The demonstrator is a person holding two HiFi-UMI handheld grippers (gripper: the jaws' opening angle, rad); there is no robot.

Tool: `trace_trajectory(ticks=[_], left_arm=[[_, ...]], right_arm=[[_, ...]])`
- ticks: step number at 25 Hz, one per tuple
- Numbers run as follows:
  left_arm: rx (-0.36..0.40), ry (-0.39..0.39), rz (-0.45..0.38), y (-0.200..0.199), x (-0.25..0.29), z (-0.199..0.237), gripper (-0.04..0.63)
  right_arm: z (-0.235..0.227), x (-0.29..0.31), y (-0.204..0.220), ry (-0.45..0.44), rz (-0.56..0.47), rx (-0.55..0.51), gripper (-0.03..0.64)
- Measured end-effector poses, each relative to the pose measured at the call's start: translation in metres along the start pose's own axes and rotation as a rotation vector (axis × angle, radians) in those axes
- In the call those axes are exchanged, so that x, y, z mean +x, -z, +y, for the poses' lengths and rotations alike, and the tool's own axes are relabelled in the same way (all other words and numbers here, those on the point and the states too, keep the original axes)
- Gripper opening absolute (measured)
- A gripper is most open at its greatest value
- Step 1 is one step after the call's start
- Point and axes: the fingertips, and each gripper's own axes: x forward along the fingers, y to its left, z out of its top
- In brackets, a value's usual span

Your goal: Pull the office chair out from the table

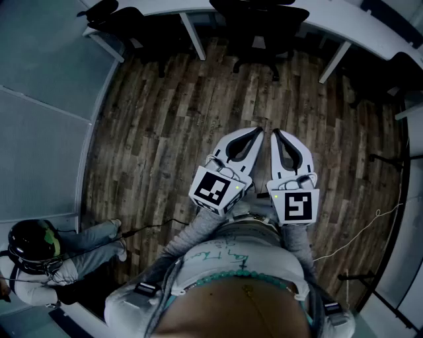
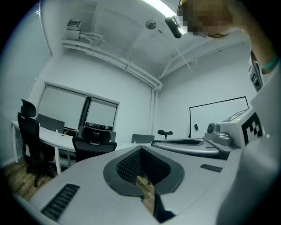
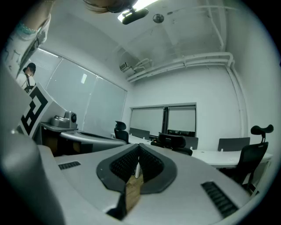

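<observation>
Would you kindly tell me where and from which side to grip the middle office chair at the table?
I'd take the office chair by its backrest's top edge, coming from the open floor side: the back faces the person, and the table blocks the far side.

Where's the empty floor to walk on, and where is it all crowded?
Bare floor runs between the wall and the cable, up to the chair. Crowded under the table and by the crouching person.

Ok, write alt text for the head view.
The white left gripper and right gripper, both shut and empty, point side by side across a dark wood-plank floor toward a black office chair at a curved white table.
</observation>
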Motion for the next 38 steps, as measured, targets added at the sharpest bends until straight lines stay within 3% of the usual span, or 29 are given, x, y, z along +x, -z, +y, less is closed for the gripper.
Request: trace_trajectory(ticks=[6, 15, 38], left_arm=[[-0.008, 0.016, -0.005, -0.002, 0.003, 0.001, 0.011], [-0.086, 0.061, 0.016, 0.000, 0.025, 0.027, 0.011], [-0.130, 0.137, 0.020, -0.023, 0.123, 0.208, 0.011]], right_arm=[[-0.002, 0.003, -0.002, 0.004, -0.028, 0.036, 0.018], [-0.007, 0.035, -0.001, 0.000, -0.019, 0.014, 0.019], [-0.044, 0.231, -0.001, 0.105, 0.014, -0.036, 0.018]])
